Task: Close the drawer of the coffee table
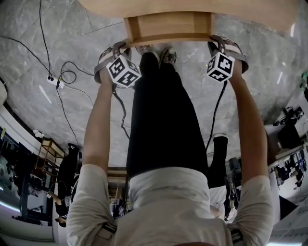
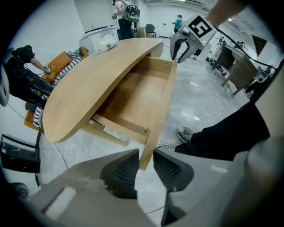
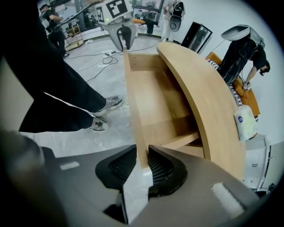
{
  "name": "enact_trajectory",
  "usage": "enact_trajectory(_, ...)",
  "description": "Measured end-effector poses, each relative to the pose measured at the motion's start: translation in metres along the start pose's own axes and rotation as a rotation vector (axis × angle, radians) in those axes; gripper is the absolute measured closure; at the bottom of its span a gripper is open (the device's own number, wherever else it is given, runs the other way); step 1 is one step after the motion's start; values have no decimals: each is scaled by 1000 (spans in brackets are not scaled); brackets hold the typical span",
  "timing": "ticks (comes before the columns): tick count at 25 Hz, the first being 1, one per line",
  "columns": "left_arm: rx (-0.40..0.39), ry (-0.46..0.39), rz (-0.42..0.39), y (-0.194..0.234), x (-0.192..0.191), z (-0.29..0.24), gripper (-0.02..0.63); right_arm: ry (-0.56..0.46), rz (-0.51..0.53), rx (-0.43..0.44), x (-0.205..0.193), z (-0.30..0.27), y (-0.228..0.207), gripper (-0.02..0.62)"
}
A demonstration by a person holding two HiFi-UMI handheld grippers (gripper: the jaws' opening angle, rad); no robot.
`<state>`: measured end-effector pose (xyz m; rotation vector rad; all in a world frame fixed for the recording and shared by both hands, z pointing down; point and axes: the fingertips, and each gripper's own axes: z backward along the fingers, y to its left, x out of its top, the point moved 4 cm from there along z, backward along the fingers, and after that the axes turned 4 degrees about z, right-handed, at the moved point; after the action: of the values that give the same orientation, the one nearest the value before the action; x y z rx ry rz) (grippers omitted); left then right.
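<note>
The light wooden coffee table (image 1: 192, 7) has its drawer (image 1: 168, 28) pulled out toward me. Both grippers point down over the drawer's front panel (image 2: 162, 111), one at each end. My left gripper (image 2: 145, 166) straddles the panel's end; a gap shows beside one pad. My right gripper (image 3: 143, 166) has both ribbed pads against the front panel (image 3: 133, 97) at the other end. From above, the left gripper (image 1: 120, 47) and right gripper (image 1: 219, 42) sit at the drawer's two front corners. The inside of the drawer (image 3: 162, 106) looks bare.
My legs and shoes (image 1: 161, 55) stand right before the drawer. Cables and a power strip (image 1: 54, 80) lie on the grey marble floor at the left. A white package (image 3: 245, 120) rests on the table top (image 3: 208, 88). People and an orange sofa (image 2: 57, 64) lie beyond.
</note>
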<state>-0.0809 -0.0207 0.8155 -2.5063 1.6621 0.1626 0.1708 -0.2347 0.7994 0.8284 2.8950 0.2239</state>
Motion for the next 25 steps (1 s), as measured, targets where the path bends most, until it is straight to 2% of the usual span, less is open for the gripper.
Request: enact_trajectory(25,15,1,12,35,19,-5,479,9,-29,-46,5,-9,-42,502)
